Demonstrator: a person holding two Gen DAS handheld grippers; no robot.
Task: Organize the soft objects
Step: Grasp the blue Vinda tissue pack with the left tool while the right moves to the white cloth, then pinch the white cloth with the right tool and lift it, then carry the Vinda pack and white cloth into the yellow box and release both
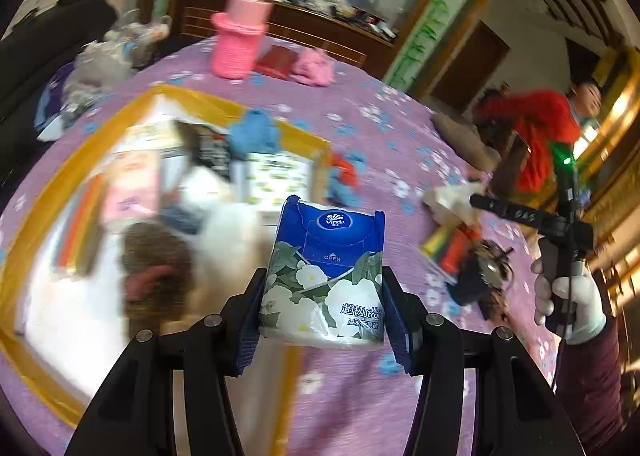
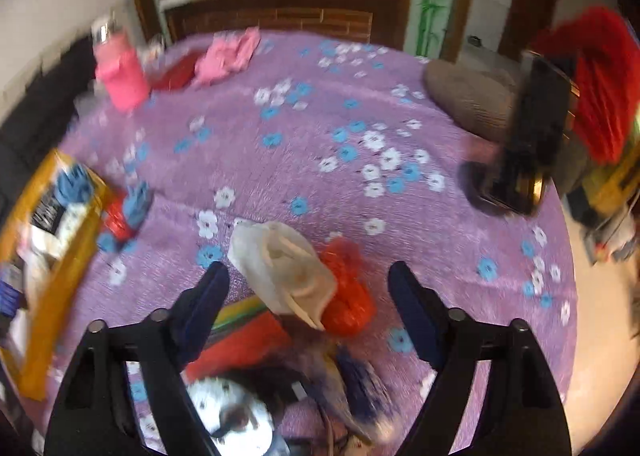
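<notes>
My left gripper (image 1: 326, 296) is shut on a blue and white Vinda tissue pack (image 1: 326, 276) and holds it above the purple flowered bedspread (image 1: 360, 116), beside a yellow-taped cardboard box (image 1: 60, 184) that holds several soft things. My right gripper (image 2: 308, 288) is open and empty, above a pile with a white cloth (image 2: 284, 268), a red mesh item (image 2: 348, 300) and a white plush toy (image 2: 232, 416). The right gripper also shows in the left wrist view (image 1: 520, 216), held by a gloved hand (image 1: 576, 296).
A pink knitted bottle cover (image 1: 236, 44), a red box (image 1: 276, 62) and pink cloth (image 1: 314, 68) lie at the far side. Blue and red cloth (image 1: 344, 176) lies by the box corner. A brown cushion (image 2: 468, 100) and a person in red (image 1: 540, 128) are at right.
</notes>
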